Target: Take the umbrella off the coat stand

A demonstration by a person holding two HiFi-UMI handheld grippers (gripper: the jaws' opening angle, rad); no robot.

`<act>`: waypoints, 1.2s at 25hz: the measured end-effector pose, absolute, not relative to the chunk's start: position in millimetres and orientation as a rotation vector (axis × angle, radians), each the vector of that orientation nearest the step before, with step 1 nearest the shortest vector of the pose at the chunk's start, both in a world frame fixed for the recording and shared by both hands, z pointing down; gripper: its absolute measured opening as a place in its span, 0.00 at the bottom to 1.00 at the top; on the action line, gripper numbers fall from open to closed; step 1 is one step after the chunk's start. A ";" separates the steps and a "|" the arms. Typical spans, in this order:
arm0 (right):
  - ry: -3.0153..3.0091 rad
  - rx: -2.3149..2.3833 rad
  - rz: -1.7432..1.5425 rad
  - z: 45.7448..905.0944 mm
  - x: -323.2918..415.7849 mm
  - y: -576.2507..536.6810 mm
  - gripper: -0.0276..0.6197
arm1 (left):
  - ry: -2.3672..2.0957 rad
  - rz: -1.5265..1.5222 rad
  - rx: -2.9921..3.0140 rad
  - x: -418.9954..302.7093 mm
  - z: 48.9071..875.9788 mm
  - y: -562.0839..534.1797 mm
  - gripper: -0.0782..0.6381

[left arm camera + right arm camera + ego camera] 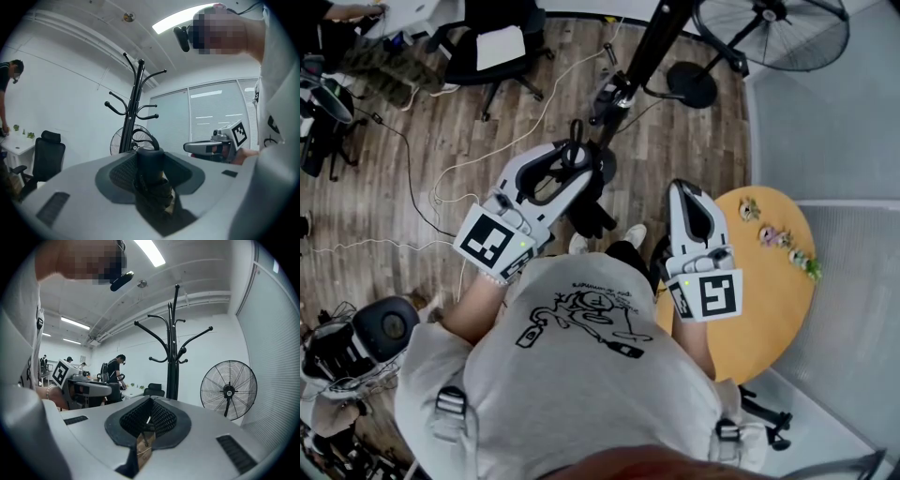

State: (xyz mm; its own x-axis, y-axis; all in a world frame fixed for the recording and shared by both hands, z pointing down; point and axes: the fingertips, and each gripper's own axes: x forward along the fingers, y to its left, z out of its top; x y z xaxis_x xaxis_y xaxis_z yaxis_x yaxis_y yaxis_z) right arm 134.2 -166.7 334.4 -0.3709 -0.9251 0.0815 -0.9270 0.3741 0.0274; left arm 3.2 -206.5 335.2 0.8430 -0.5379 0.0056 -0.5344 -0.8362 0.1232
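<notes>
My left gripper [570, 165] is shut on the handle of a black folded umbrella [592, 217], which hangs below the jaws just above the floor. In the left gripper view the black handle [150, 161] stands pinched between the jaws of the left gripper [150, 165], and its strap loop [146, 138] arches above it. The black coat stand [136, 103] rises some way beyond, its hooks bare; its pole [645, 52] slants across the top of the head view. My right gripper [682, 191] is held level beside the left, shut with nothing in it [149, 416].
A floor fan [773, 33] stands behind the coat stand. A round wooden table [769, 300] with small figures [780, 239] is at my right. Office chairs [492, 47] and cables [412, 187] lie to the left. People [115, 369] stand at desks far off.
</notes>
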 end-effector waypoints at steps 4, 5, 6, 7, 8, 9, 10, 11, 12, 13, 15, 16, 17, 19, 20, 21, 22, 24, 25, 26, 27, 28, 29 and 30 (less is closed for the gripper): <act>-2.531 1.706 0.037 335.2 130.6 -170.5 0.07 | -0.859 -0.038 2.895 -3.2 335.4 -203.1 0.36; -2.531 1.704 0.034 334.8 129.7 -171.0 0.07 | -0.867 -0.038 2.895 -5.0 335.5 -201.9 0.36; -2.531 1.703 0.031 334.3 129.4 -171.0 0.07 | -0.877 -0.038 2.896 -6.1 335.3 -200.3 0.36; -2.532 1.702 0.029 333.7 130.1 -170.4 0.07 | -0.886 -0.035 2.898 -6.3 334.9 -198.1 0.36; -2.533 1.700 0.027 333.3 131.7 -169.3 0.06 | -0.893 -0.031 2.900 -5.5 334.5 -195.7 0.36; -2.533 1.699 0.028 333.2 133.5 -168.3 0.06 | -0.898 -0.024 2.902 -4.4 334.2 -193.4 0.36; -2.532 1.698 0.029 333.5 134.3 -168.1 0.06 | -0.901 -0.019 2.904 -4.2 334.1 -191.9 0.36; -2.530 1.698 0.032 334.1 133.4 -168.9 0.06 | -0.902 -0.015 2.907 -5.6 334.2 -191.5 0.36; -2.528 1.697 0.033 334.6 130.9 -170.6 0.06 | -0.902 -0.013 2.910 -8.5 334.7 -191.9 0.36; -2.526 1.696 0.034 334.7 127.8 -172.5 0.07 | -0.900 -0.010 2.912 -11.9 335.5 -192.4 0.36; -2.523 1.693 0.031 334.0 123.4 -174.9 0.06 | -0.897 -0.008 2.909 -16.7 337.1 -192.4 0.36; -2.523 1.693 0.029 333.4 122.7 -175.3 0.06 | -0.895 -0.007 2.902 -17.7 338.4 -191.8 0.36; -2.523 1.692 0.028 332.8 122.5 -175.5 0.07 | -0.895 -0.005 2.894 -18.2 340.0 -190.7 0.36; -2.525 1.690 0.027 331.8 122.4 -175.2 0.06 | -0.900 -0.003 2.889 -18.4 341.6 -188.6 0.36; -2.527 1.688 0.026 331.4 122.5 -174.9 0.06 | -0.903 -0.003 2.889 -18.4 342.1 -187.7 0.36; -2.528 1.687 0.024 331.1 122.7 -174.5 0.06 | -0.908 -0.004 2.891 -18.4 342.0 -187.4 0.36; -2.529 1.686 0.022 330.9 123.1 -174.0 0.06 | -0.913 -0.006 2.896 -18.0 341.1 -187.6 0.36; -2.529 1.686 0.018 330.3 123.8 -173.7 0.06 | -0.921 -0.005 2.903 -17.5 339.8 -188.5 0.36; -2.528 1.686 0.017 330.0 123.7 -173.8 0.06 | -0.923 -0.001 2.904 -17.7 339.7 -188.8 0.36; -2.527 1.686 0.017 330.0 123.3 -174.2 0.06 | -0.923 0.004 2.904 -18.1 340.1 -189.0 0.36; -2.526 1.685 0.017 330.2 122.7 -174.7 0.06 | -0.923 0.007 2.903 -18.9 340.8 -189.3 0.36; -2.526 1.684 0.016 330.6 121.9 -175.3 0.06 | -0.922 0.007 2.901 -19.7 341.7 -189.5 0.36; -2.525 1.684 0.015 331.0 121.3 -176.0 0.06 | -0.921 0.003 2.900 -20.4 342.3 -190.0 0.36; -2.523 1.684 0.014 331.3 120.8 -176.7 0.06 | -0.921 -0.002 2.902 -20.9 342.1 -190.9 0.36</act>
State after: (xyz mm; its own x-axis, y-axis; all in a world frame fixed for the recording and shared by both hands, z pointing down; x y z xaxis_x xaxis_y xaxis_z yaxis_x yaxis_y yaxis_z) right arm 120.8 -176.7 331.3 -0.3795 -0.9203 0.0949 -0.9214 0.3852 0.0519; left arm -20.9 -190.9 342.1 0.8176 -0.5751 0.0282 -0.5750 -0.8129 0.0925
